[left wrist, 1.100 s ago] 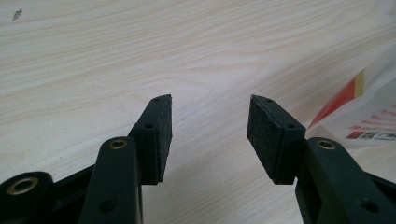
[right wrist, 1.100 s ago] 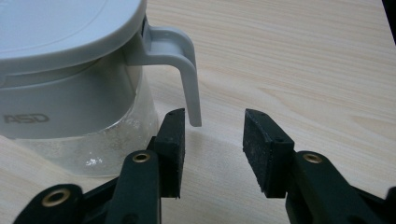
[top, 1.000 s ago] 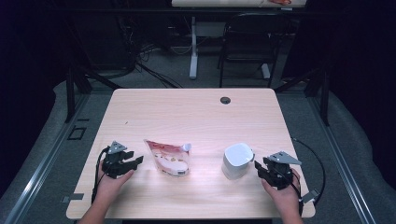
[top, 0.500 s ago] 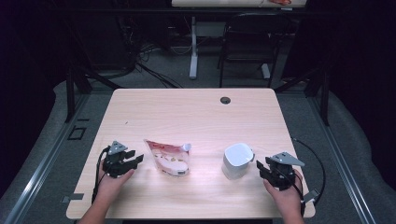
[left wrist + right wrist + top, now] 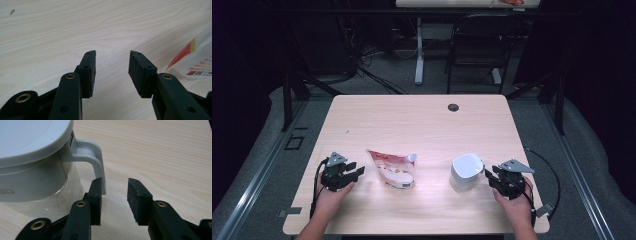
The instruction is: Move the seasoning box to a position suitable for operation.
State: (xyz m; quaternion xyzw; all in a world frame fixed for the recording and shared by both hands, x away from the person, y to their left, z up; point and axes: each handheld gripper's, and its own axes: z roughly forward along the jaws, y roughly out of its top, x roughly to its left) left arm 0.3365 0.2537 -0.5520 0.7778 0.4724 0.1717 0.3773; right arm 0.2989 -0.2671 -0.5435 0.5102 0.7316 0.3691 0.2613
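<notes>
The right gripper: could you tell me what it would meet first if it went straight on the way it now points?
Most likely the handle of the white lidded jug, just ahead of the open tongs of the right gripper; it lies slightly left of their gap, so depth is uncertain.

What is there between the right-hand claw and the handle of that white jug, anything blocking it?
Nothing visible. The right gripper sits just short of the white jug, its jaws open and empty after just closing a little. The handle stands right ahead of one jaw, with bare table around.

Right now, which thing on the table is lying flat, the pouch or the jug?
The white and red plastic pouch lies flat on the wooden table; the white lidded jug stands upright, with a handle.
</notes>
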